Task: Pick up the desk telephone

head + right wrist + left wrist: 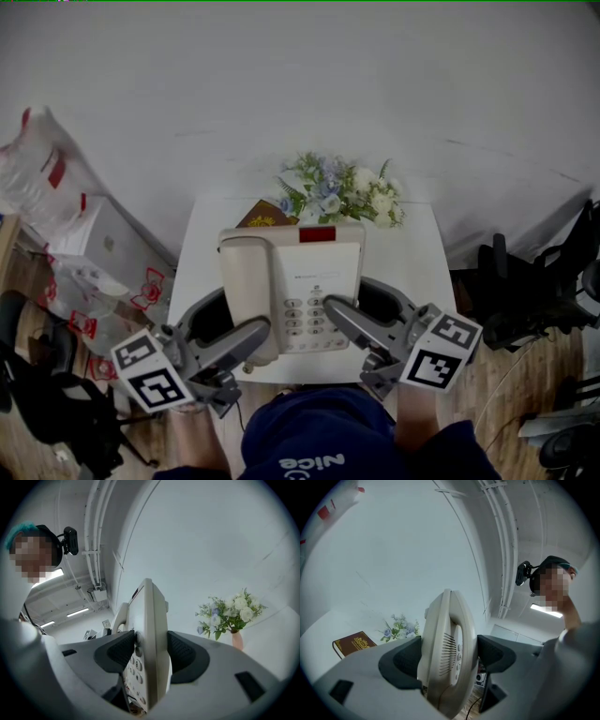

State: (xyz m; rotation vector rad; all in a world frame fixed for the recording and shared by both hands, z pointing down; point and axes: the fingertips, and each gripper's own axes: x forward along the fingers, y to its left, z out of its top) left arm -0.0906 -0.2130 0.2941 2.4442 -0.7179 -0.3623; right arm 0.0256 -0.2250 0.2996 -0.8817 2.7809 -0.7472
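Grey pads (401,660) of my left gripper (447,656) are shut on the desk telephone (309,272), one pad on top and one below, at the near left corner where the handset (246,281) lies. My right gripper (151,651) is shut on the phone too, and it pinches the near right corner by the number keys. So both grippers bite the same edge, the one closest to me, and neither is nearer than the other. All the rest of the phone sticks out ahead of the jaws, away from me and toward the wall. The handset runs long that same way, from front to back. The phone is over the middle of the small white table (202,244), but I cannot tell if its bottom is touching the top or is a little off it. Behind it, near the wall, are a bunch of flowers (342,187) and a brown book (262,217), close to the far end of the phone. I think the lift has to go straight up with both hands at the same speed. Most of the weight is out past my jaws, so the far end may dip, and the handset could slide off if the phone tips.
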